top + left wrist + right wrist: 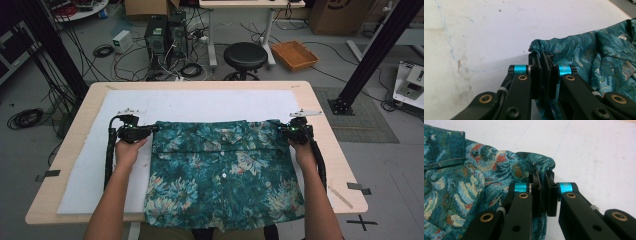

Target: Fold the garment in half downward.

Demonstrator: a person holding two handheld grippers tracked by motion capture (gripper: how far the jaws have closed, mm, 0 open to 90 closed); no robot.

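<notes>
Shirt (222,170) on mat (90,165), mat on table (330,150).

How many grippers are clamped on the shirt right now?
2. The left gripper pinches the shirt at its upper left corner; the right gripper pinches its upper right corner. Both are shut on bunched fabric.

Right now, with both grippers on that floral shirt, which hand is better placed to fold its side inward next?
Neither clearly: the left gripper and right gripper each pinch a top corner of the shirt, symmetrically.
</notes>
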